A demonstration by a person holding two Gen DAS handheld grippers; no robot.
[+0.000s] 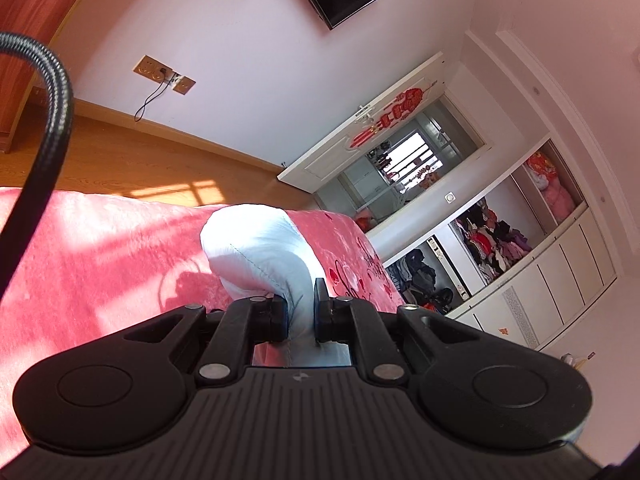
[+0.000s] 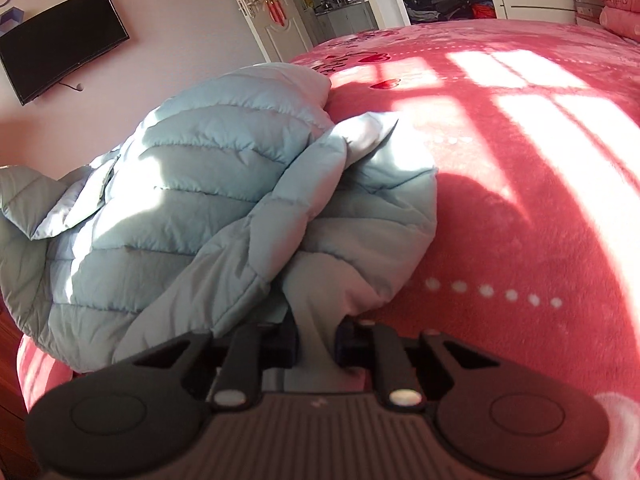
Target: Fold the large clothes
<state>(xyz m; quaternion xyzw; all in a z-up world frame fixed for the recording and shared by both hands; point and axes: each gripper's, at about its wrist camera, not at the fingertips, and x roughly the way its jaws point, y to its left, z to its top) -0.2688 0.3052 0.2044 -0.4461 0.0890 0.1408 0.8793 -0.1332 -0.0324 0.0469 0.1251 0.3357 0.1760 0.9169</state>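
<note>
Pale blue-grey quilted puffer jacket, horizontal stitched channels. Coral-pink plush bedspread with white dotted lines, red hearts and dark script far side. Black flat wall television. Orange-brown wooden floor.

At the bottom centre of the frame, the right tongs pinch a fold of the pale blue quilted jacket. The jacket lies bunched across the left and middle, on a pink bed cover streaked with sunlight at right. A dark television hangs on the wall at upper left, a white door beside it.
</note>
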